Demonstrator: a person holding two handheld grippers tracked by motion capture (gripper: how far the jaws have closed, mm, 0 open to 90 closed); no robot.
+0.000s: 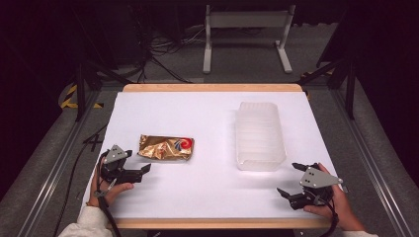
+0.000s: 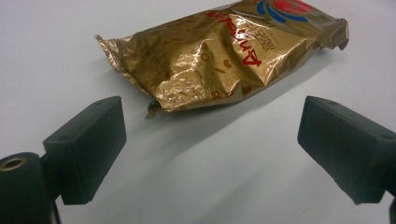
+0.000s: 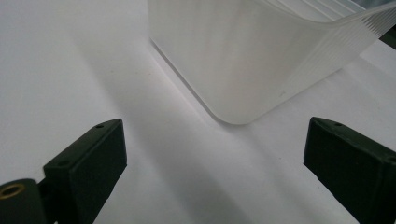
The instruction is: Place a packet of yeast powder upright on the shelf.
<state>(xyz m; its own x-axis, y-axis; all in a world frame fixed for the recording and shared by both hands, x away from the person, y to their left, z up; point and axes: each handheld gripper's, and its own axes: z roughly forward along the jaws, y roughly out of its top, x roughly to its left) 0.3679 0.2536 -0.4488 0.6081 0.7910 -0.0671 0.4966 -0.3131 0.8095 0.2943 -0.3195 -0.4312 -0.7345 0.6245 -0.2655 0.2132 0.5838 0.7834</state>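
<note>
Both tongs, left (image 1: 140,165) and right (image 1: 290,178), gape wide over white table (image 1: 207,123); grey floor beyond.

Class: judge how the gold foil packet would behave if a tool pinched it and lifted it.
The gold foil packet looks crinkled and thin, so it would probably flex and sag. Its glossy film may slip. It lies flat, so rolling seems unlikely.

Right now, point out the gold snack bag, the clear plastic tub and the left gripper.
gold snack bag (image 1: 165,147), high view, middle of its crinkled face.
clear plastic tub (image 1: 259,163), high view, near wall.
left gripper (image 1: 138,161), high view, midway between its open fingertips.
</note>
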